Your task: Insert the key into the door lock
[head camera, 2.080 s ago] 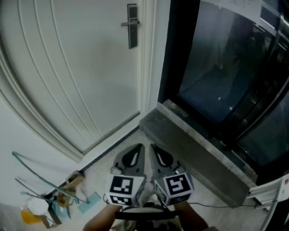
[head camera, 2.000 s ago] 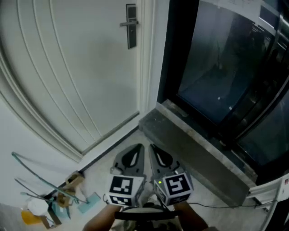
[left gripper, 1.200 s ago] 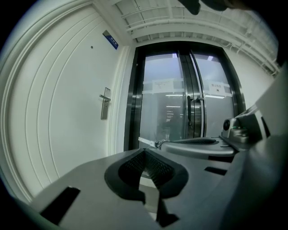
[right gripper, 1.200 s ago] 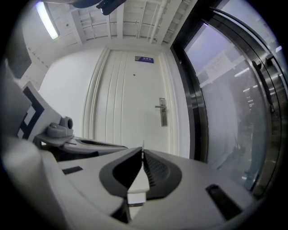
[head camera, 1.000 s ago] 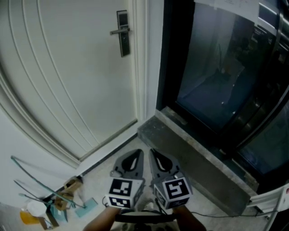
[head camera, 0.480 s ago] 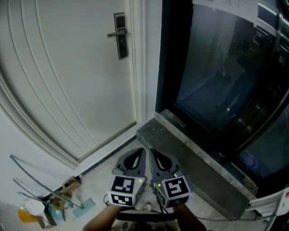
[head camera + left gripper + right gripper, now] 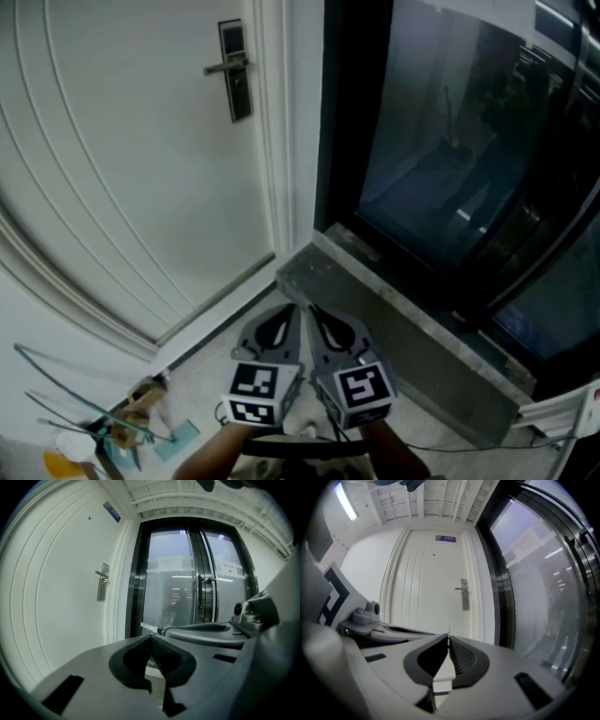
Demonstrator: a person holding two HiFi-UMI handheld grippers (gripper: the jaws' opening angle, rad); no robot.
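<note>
At the right gripper [image 7: 448, 638] tip, a thin silvery key [image 7: 150, 627]

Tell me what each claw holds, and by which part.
The right claw is shut on a thin silver metal key, gripped at its head end, blade sticking out past the tips. The left claw is shut on nothing.

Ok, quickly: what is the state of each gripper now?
Left gripper: closed, holding nothing.
Right gripper: closed on the key.
</note>
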